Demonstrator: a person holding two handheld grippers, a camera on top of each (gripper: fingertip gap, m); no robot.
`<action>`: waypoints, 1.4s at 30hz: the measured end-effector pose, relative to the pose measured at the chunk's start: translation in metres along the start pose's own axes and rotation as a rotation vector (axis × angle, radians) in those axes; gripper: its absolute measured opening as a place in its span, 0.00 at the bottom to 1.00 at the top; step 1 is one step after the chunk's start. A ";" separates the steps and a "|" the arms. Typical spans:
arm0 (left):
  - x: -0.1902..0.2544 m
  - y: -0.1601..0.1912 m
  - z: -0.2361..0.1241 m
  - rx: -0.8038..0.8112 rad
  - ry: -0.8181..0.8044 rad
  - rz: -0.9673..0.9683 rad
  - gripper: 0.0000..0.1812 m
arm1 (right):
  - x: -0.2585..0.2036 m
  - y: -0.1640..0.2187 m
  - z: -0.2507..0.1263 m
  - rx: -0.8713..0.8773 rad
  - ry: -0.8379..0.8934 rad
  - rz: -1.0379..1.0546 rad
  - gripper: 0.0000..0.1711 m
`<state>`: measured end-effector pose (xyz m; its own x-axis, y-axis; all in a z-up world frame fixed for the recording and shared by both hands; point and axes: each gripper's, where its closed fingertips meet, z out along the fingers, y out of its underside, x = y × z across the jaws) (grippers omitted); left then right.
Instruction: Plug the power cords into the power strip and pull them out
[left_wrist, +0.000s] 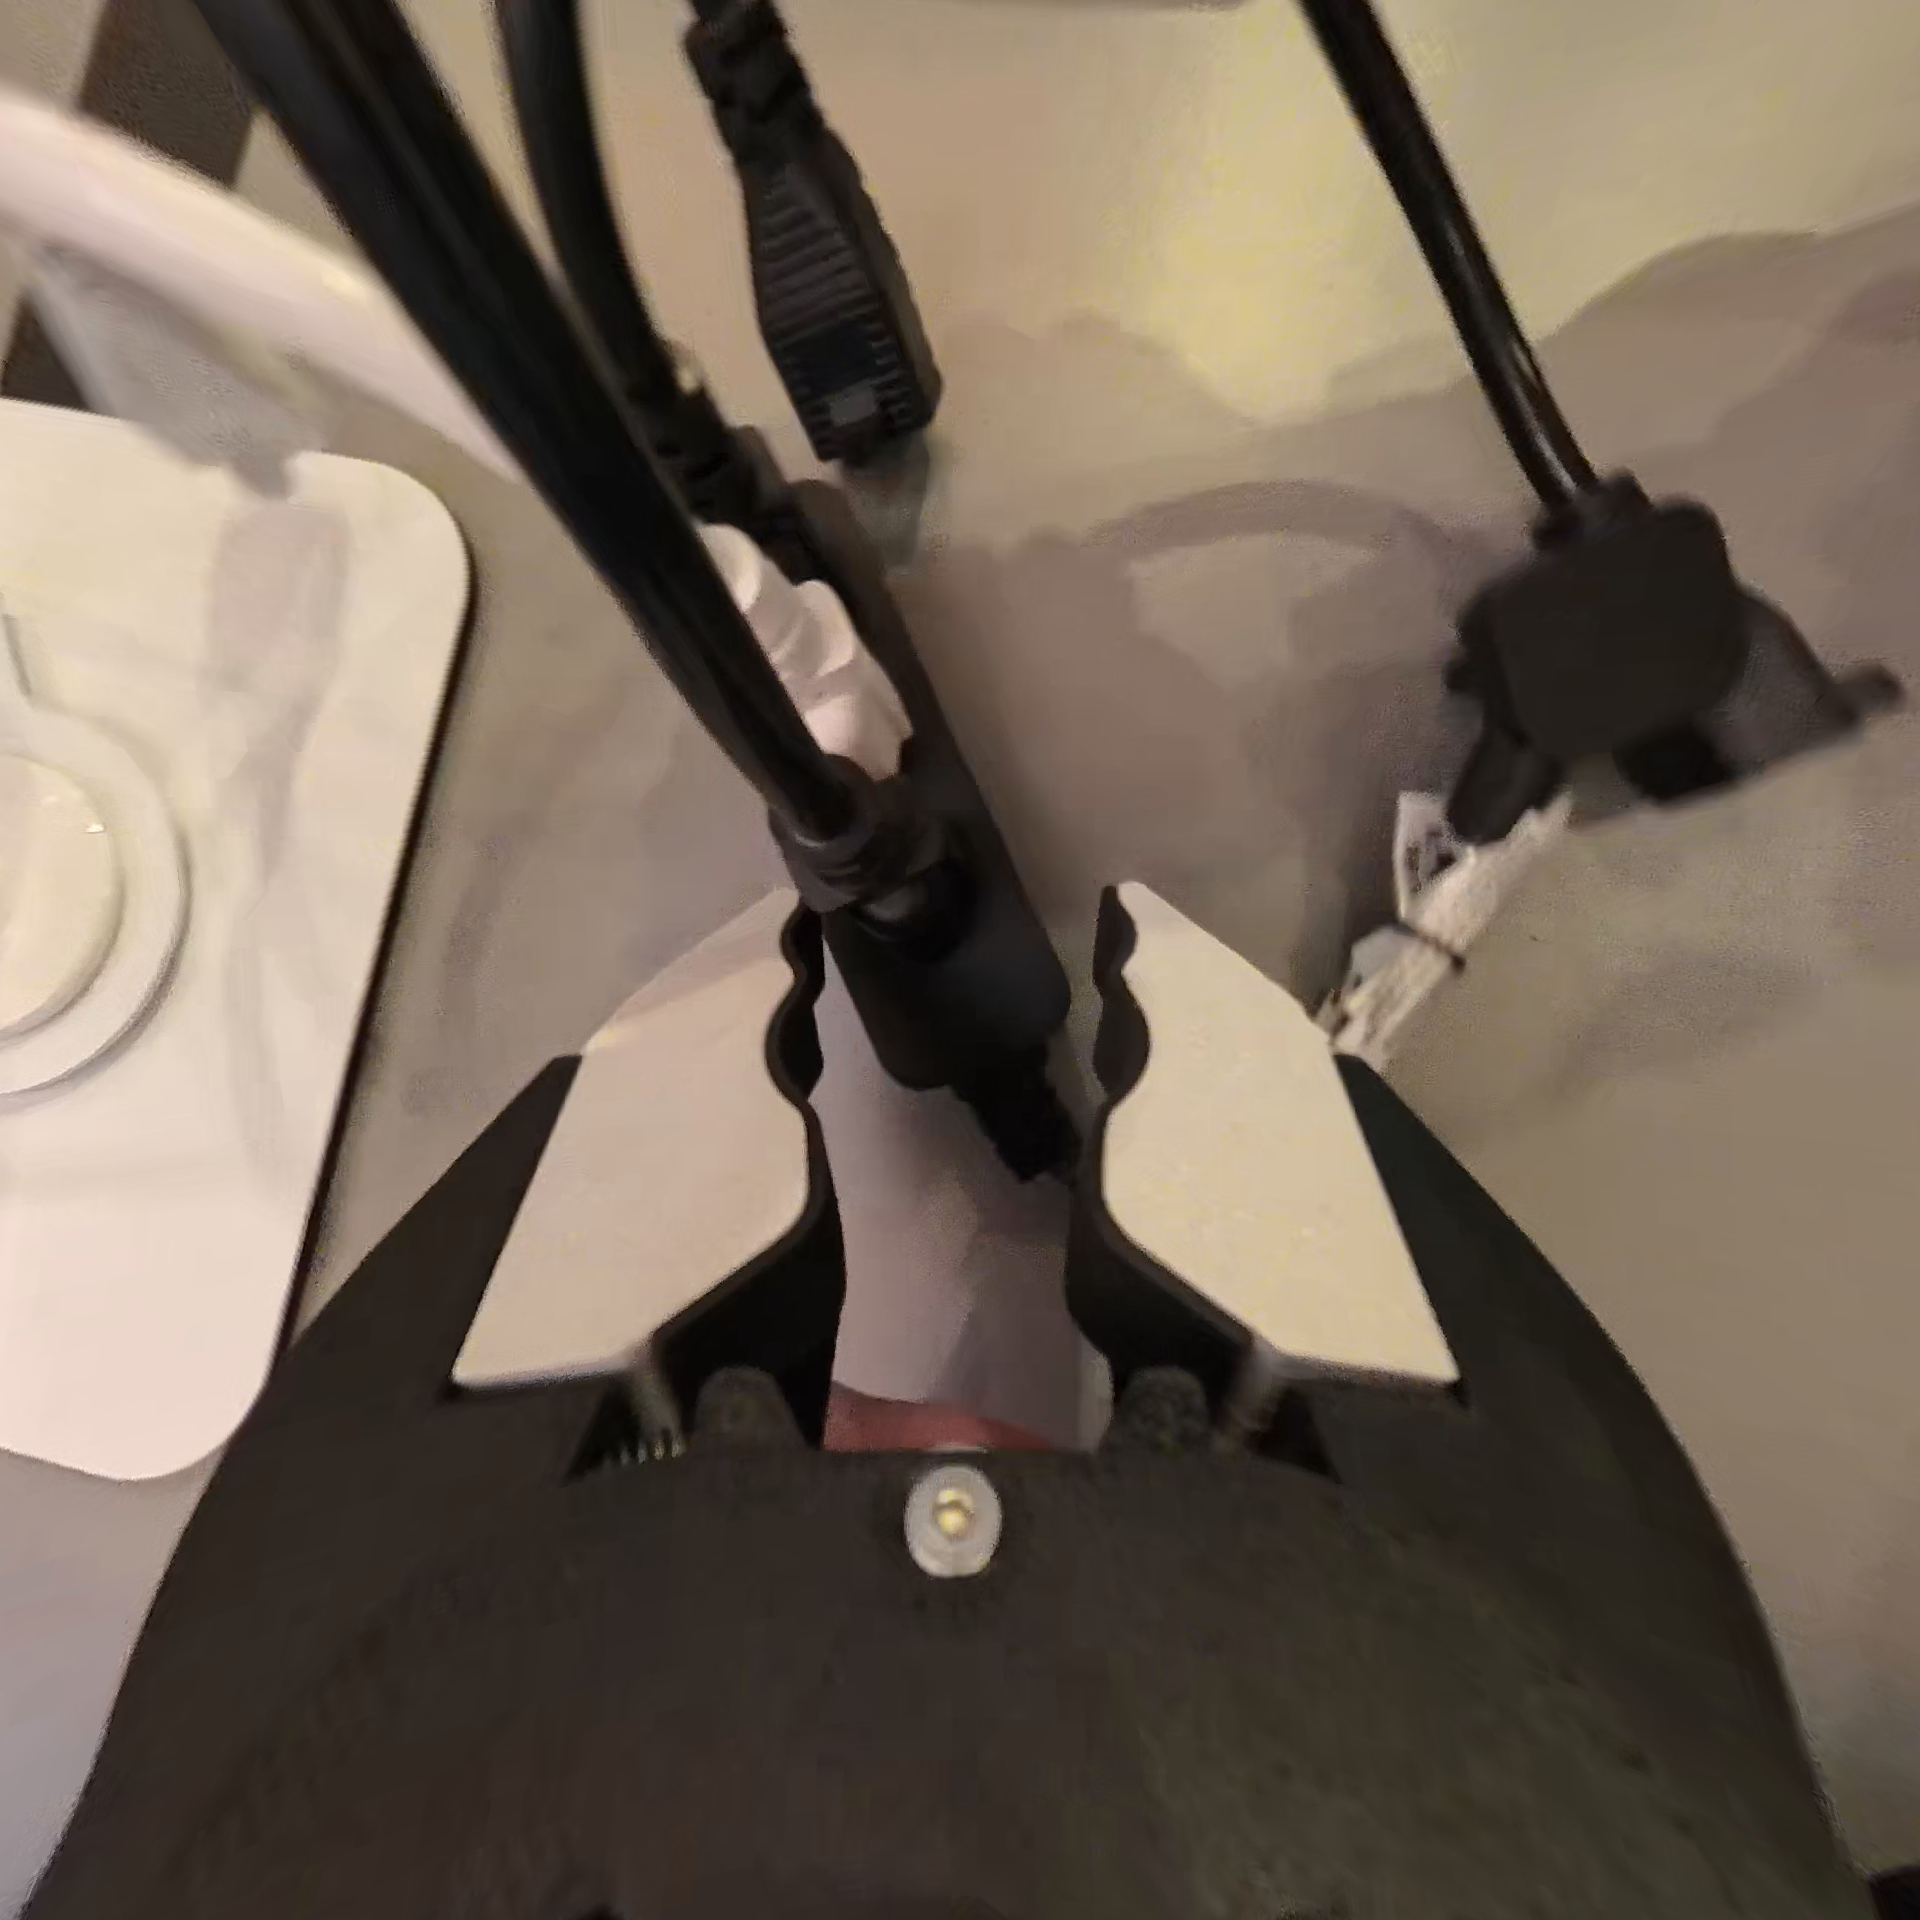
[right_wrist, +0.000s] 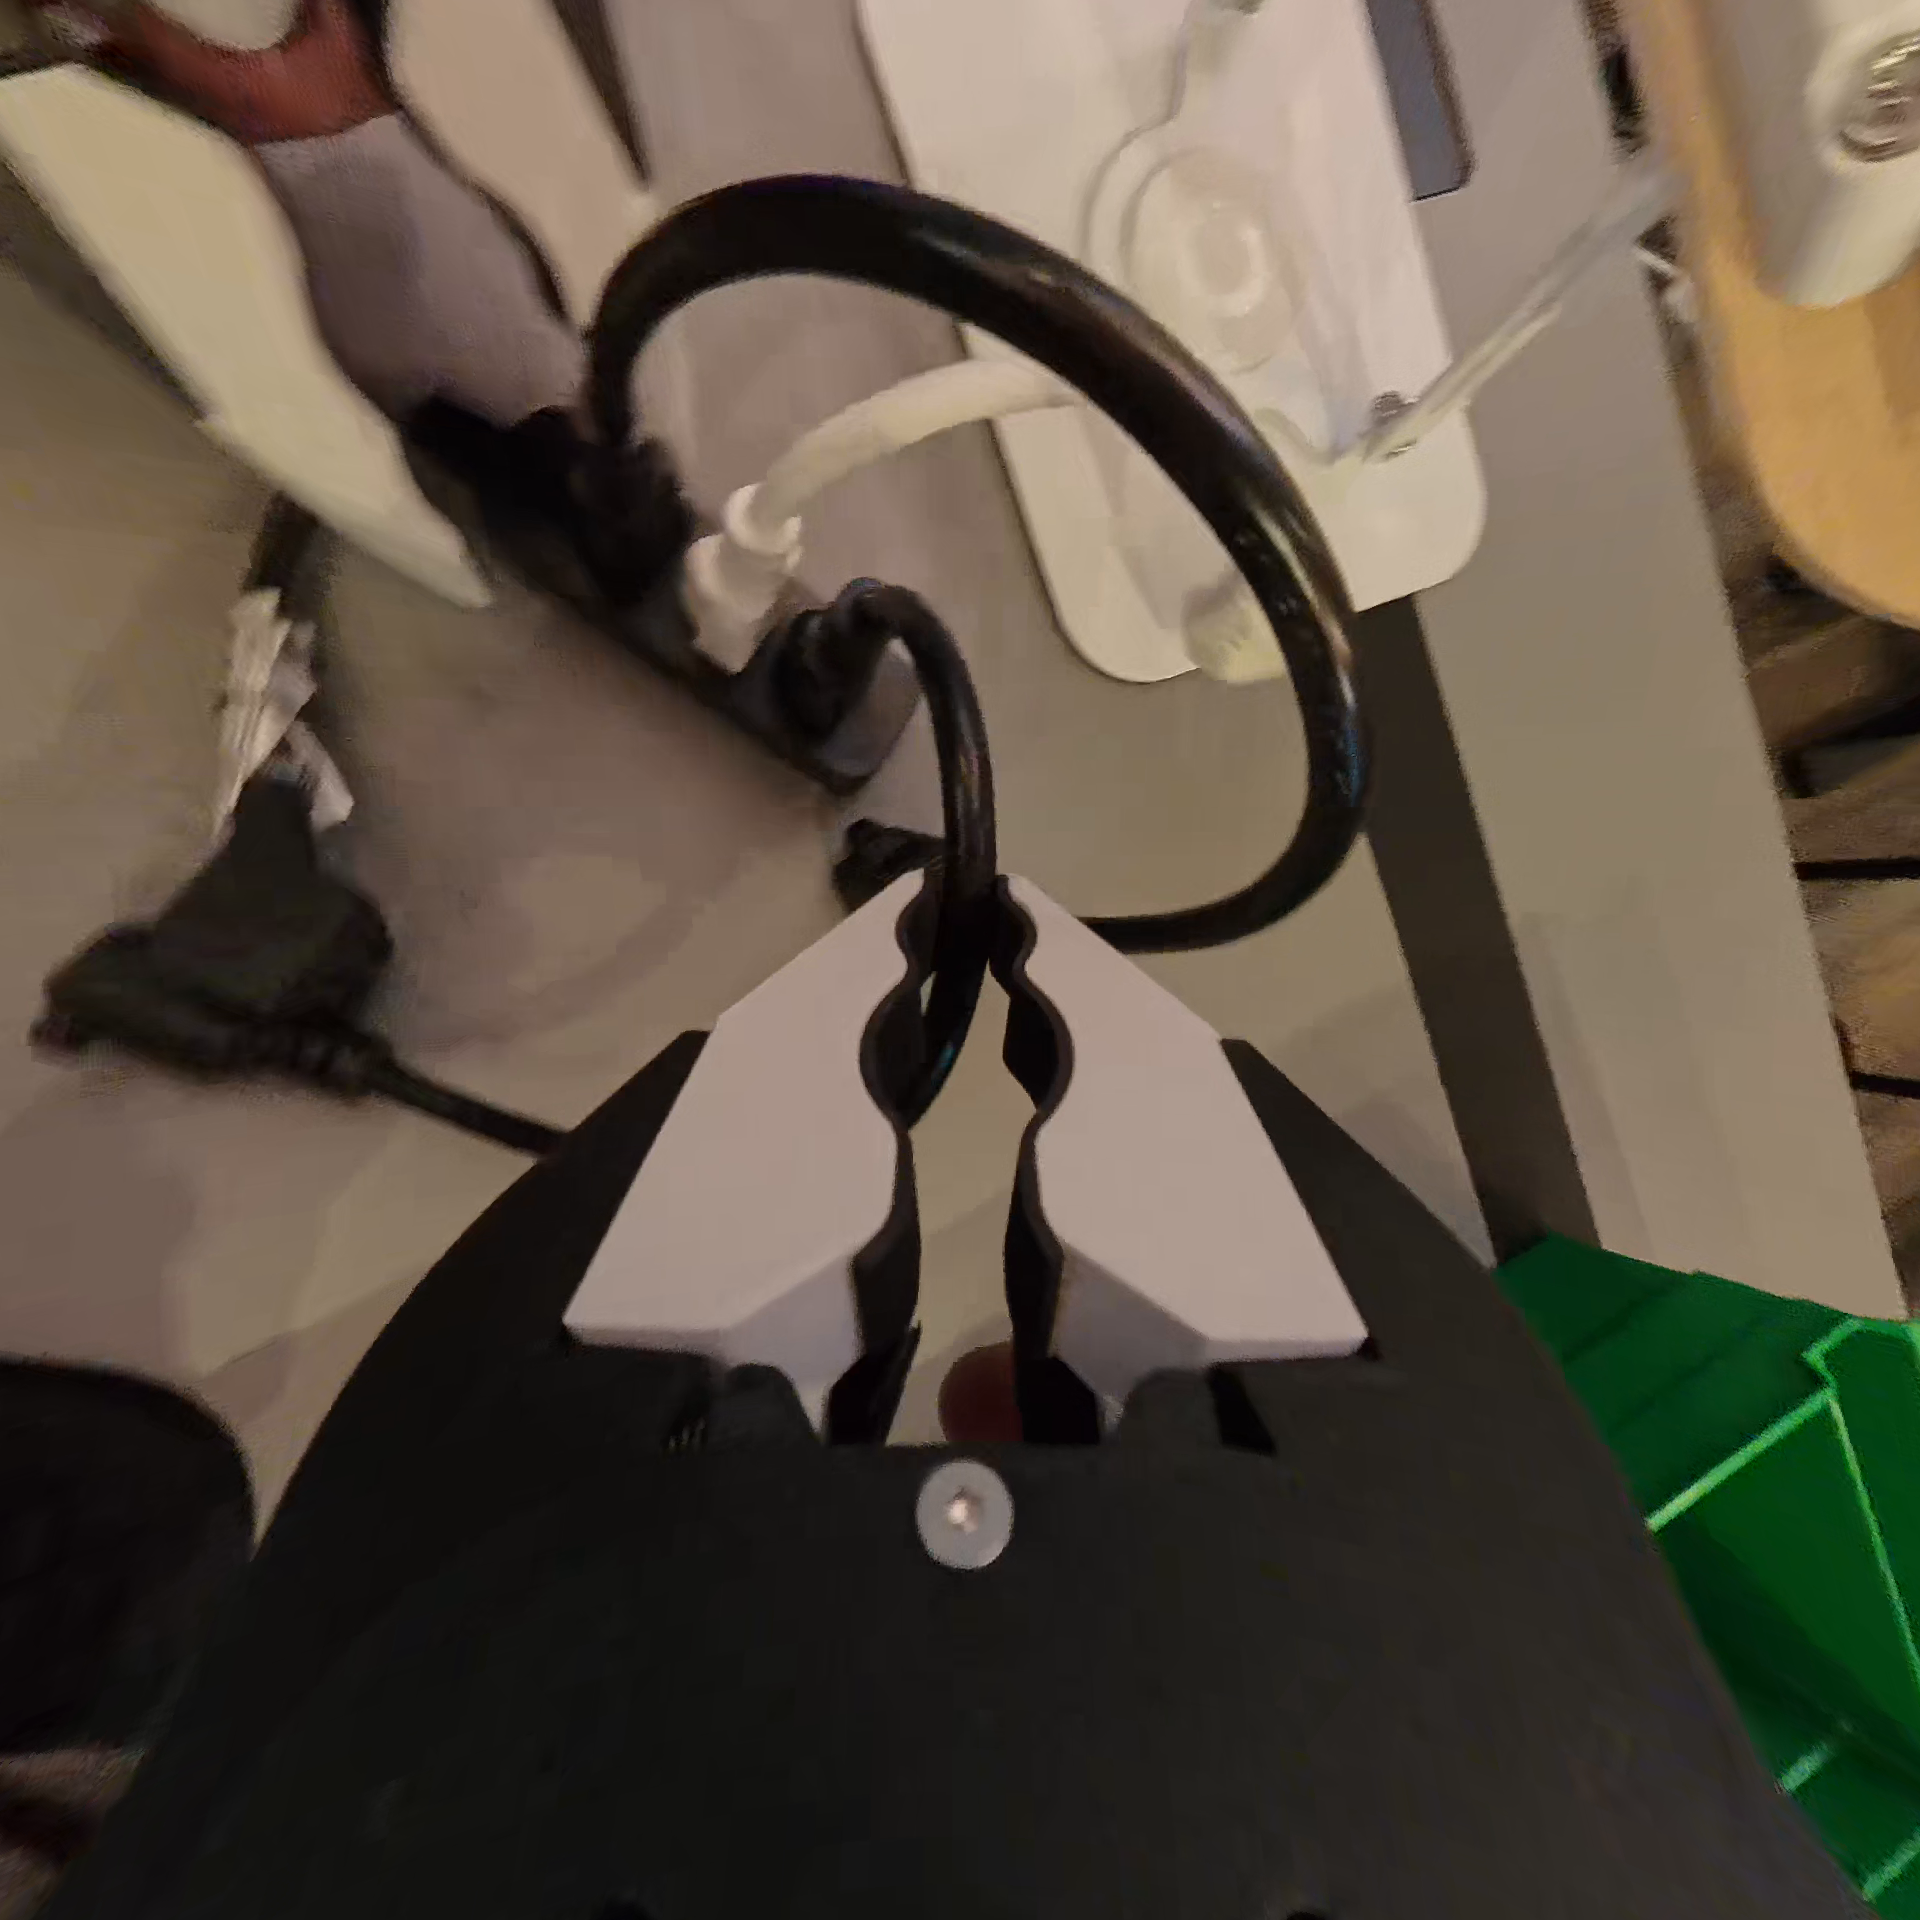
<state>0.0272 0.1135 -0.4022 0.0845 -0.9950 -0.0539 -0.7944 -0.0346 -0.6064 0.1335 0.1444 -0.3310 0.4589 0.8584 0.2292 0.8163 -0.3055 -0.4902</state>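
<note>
A black power strip lies on the grey table, its near end between the fingers of my left gripper, which is shut on it. A black plug and a white plug sit in the strip. Two loose black plugs lie on the table, one ahead and one at the right with a white tag. In the right wrist view my right gripper is shut on a thin black cord that arcs up to a black plug in the strip. The left gripper shows at the upper left.
A white flat device lies left of the strip; it also shows in the right wrist view. A thick black cord loops over the table. A green crate stands at the lower right, past the table edge. A wooden object is at the far right.
</note>
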 end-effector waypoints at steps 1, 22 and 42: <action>0.003 0.001 0.000 -0.021 0.006 0.007 0.27 | 0.006 -0.003 0.003 0.013 0.028 0.008 0.03; 0.014 -0.001 -0.029 -0.032 0.031 0.010 0.34 | 0.024 -0.022 -0.004 0.108 0.152 -0.010 0.24; -0.041 -0.003 0.009 0.141 -0.113 -0.185 0.36 | -0.069 -0.067 0.051 0.025 -0.115 -0.081 0.16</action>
<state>0.0316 0.1556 -0.4050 0.2932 -0.9559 -0.0155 -0.6686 -0.1934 -0.7180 0.0289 0.1262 -0.3565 0.3475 0.9219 0.1712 0.8391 -0.2243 -0.4956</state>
